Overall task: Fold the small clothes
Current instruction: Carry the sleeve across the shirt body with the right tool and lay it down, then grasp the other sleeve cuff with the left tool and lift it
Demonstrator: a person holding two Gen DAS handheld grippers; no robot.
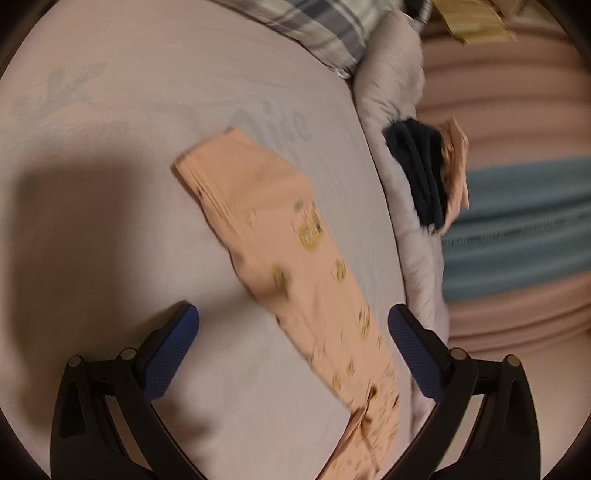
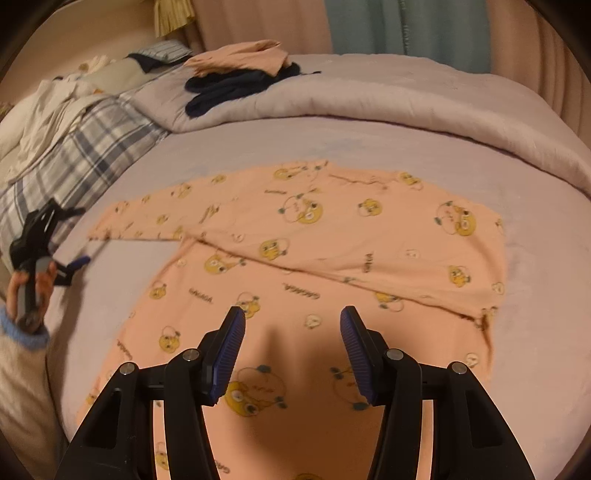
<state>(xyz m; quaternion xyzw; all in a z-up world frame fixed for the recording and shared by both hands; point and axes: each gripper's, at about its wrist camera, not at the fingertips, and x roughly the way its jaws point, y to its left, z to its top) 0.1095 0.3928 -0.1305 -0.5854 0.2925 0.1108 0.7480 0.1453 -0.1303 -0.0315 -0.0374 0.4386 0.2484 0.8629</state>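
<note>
A peach garment (image 2: 332, 251) with yellow cartoon prints lies spread on the lilac bed sheet (image 2: 406, 147), one sleeve folded across the body toward the left. My right gripper (image 2: 291, 350) is open and empty just above its near part. My left gripper (image 1: 291, 354) is open and empty over the sleeve (image 1: 280, 236), whose cuff end points away. In the right wrist view the left gripper (image 2: 70, 236) sits at the sleeve's cuff at the far left, held by a hand.
A folded peach piece (image 2: 240, 57) on dark navy clothes (image 2: 236, 86) rests on the rolled lilac duvet (image 2: 406, 107) at the back. A plaid pillow (image 2: 74, 158) and white cloth (image 2: 48, 107) lie at the left. Curtains (image 2: 406, 26) hang behind the bed.
</note>
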